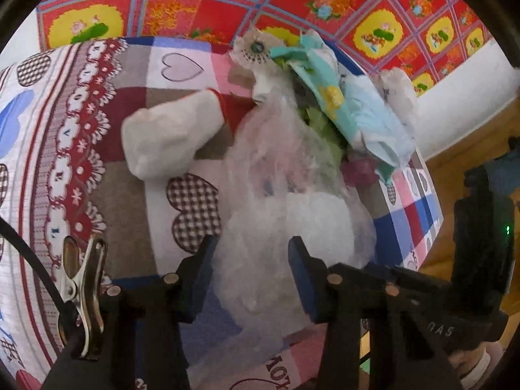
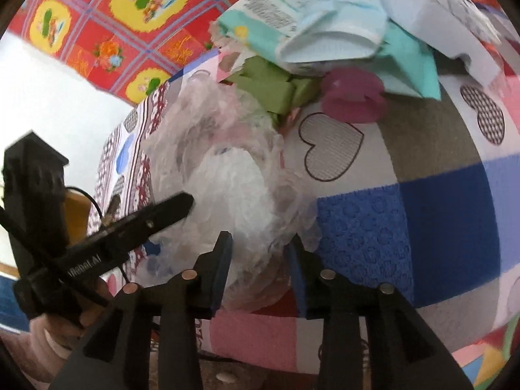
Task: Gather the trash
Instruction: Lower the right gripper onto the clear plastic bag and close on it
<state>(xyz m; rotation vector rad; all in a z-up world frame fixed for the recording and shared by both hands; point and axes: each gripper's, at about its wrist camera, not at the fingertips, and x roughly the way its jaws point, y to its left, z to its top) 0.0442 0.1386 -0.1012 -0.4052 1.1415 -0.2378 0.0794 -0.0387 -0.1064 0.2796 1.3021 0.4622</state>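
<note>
2 open claws (image 1: 252,260) (image 2: 260,256) flanking bag (image 1: 279,214)

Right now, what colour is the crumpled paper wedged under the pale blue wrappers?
Green: the crumpled green paper shows best in the right wrist view.

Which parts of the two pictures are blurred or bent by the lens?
Left wrist view: the clear plastic bag looks soft and smeared, and the heart-patterned cloth curves strongly toward the rim. Right wrist view: the paper trash pile is blurred, and the cloth bulges like a ball.
</note>
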